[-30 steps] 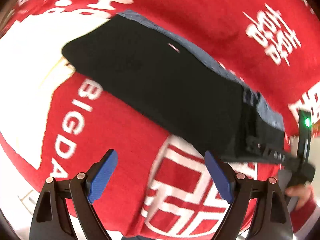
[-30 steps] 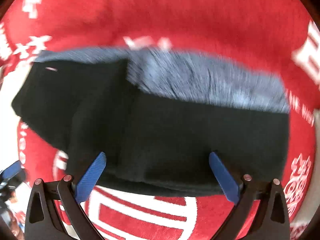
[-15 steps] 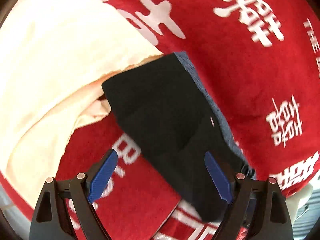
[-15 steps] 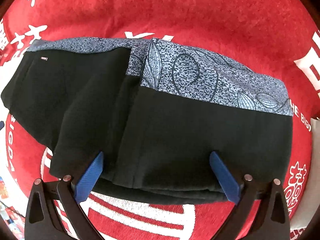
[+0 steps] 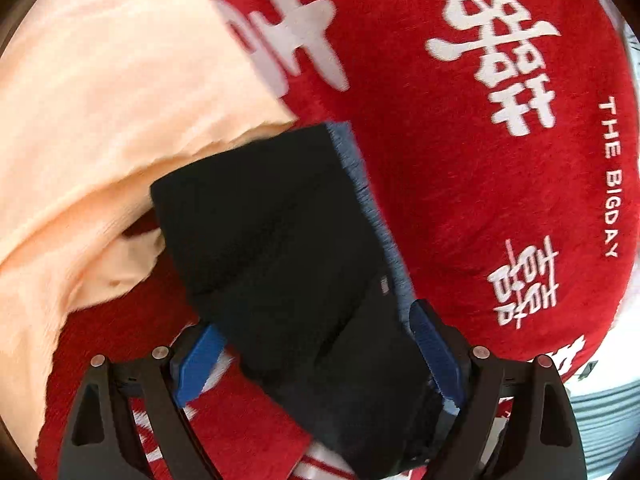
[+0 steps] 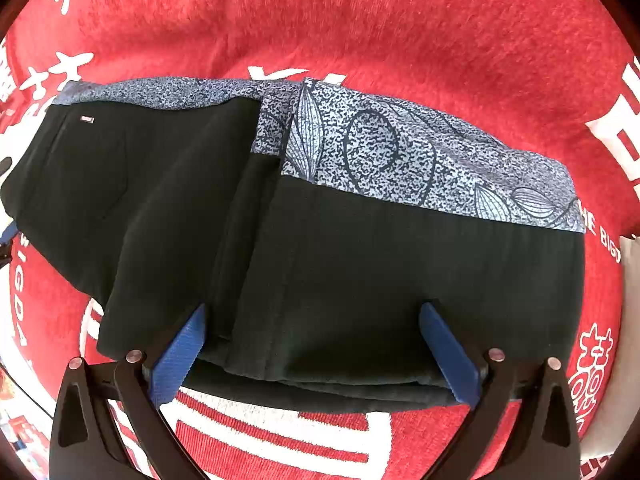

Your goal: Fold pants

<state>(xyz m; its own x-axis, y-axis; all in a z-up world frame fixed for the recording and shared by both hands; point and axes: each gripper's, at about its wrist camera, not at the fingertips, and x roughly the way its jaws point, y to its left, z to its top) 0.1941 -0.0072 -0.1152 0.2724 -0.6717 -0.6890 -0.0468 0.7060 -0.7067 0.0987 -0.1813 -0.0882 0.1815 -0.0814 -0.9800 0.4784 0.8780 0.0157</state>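
On a red blanket (image 6: 360, 32) printed with white characters lie the pants (image 6: 340, 264), black, folded into a thick stack, with a blue-grey patterned band (image 6: 420, 160) along their far edge.

Through the left wrist camera, a peach cloth (image 5: 92, 128) covers the blanket's (image 5: 460, 184) left side, and its edge touches the far corner of the pants (image 5: 280, 240). The pants run from that corner down toward the camera, the patterned band (image 5: 372, 204) showing as a thin strip on their right edge. The left tool (image 5: 316, 360) stands wide, 1 blue pad on each side of the pants' near end; whether the pads touch the cloth cannot be told.

Through the right wrist camera, the pants fill the middle of the view, layered edges facing the camera and a small tag (image 6: 86, 119) near the far left corner. The right tool (image 6: 316, 356) stands wide too, its 2 blue pads (image 6: 450, 354) at the near edge of the stack and the black cloth between them, not pinched.
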